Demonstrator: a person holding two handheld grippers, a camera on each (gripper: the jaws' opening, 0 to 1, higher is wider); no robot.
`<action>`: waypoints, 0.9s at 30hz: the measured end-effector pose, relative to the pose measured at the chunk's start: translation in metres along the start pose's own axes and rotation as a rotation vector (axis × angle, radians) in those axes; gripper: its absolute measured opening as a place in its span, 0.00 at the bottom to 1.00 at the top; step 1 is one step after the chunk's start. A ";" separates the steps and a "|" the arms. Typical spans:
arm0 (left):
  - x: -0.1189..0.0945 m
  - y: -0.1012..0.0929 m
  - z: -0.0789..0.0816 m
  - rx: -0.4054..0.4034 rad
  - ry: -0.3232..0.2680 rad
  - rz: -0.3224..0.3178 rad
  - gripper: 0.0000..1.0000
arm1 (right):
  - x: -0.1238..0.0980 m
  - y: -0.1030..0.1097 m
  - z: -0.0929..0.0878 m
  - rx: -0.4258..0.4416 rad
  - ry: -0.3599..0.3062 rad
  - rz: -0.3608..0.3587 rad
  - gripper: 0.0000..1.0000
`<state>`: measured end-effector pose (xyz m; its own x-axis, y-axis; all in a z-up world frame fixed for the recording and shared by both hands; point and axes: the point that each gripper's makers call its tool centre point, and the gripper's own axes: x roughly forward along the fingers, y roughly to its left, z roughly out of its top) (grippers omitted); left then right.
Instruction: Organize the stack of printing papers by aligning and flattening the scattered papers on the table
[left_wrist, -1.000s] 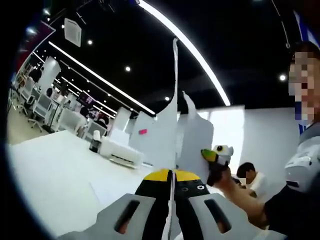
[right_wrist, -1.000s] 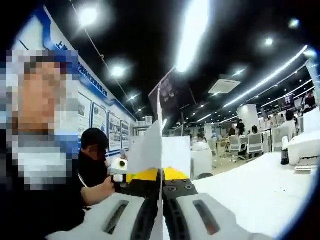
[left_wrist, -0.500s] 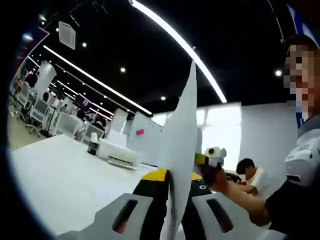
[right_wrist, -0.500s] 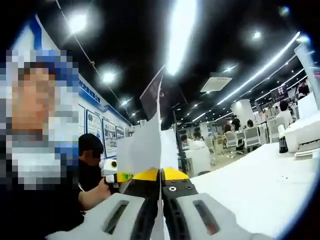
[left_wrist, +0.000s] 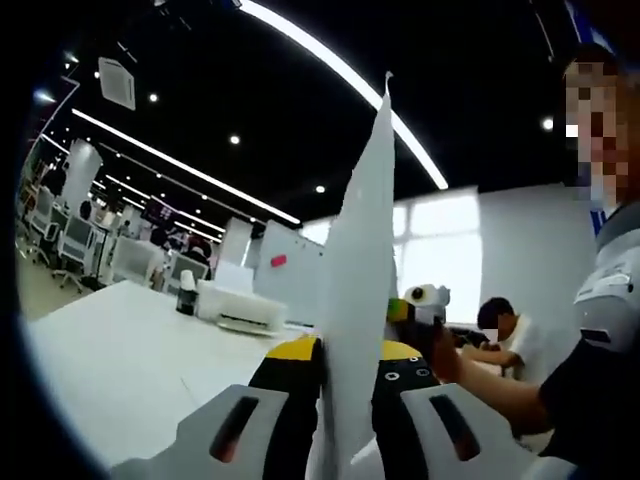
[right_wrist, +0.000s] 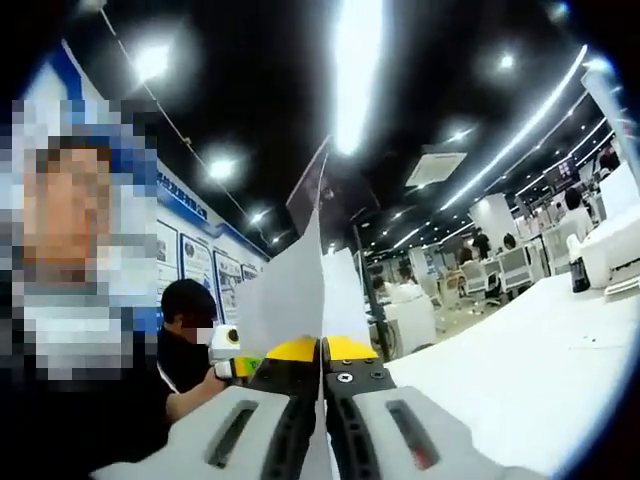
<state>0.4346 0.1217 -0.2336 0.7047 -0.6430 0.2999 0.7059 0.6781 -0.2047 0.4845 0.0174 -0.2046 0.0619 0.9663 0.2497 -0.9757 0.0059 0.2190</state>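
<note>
Left claw: our left claw (left_wrist: 335, 365) is pinched on a sheaf of white papers (left_wrist: 360, 290), the jaws pressed against either side of the sheets at 6 o'clock in the left gripper view.
Papers, left view: the sheets stand on edge from the jaws and rise to a point near 12 o'clock, held up off the white counter (left_wrist: 120, 350).
Right claw: our right claw (right_wrist: 321, 350) is pressed together on the same papers (right_wrist: 290, 300), which come up thin and edge-on between its yellow-tipped jaws in the right gripper view.
Other claw in sight: in the left gripper view the right claw (left_wrist: 415, 310) shows at about 3 o'clock of the sheets, gripped by a hand (left_wrist: 445, 350); in the right gripper view the left claw (right_wrist: 232, 355) shows at 9 o'clock of the sheets.
Counter: a white printer (left_wrist: 238, 305) and a dark bottle (left_wrist: 186, 293) stand on it toward 9 o'clock in the left gripper view.
Overhead: long ceiling light strips (right_wrist: 355, 70) run across a dark ceiling.
</note>
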 end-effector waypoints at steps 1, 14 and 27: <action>0.000 0.000 -0.001 0.002 0.003 0.000 0.22 | 0.002 0.002 -0.001 0.004 0.001 0.007 0.00; 0.002 -0.002 -0.004 0.009 0.019 -0.006 0.22 | 0.024 0.018 -0.007 0.032 -0.024 0.081 0.00; 0.001 0.001 -0.004 0.011 0.019 0.001 0.23 | 0.044 0.027 -0.024 0.048 0.000 0.121 0.00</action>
<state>0.4362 0.1198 -0.2373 0.7064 -0.6493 0.2819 0.7048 0.6823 -0.1943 0.4555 0.0657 -0.2100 -0.0558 0.9592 0.2770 -0.9648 -0.1232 0.2324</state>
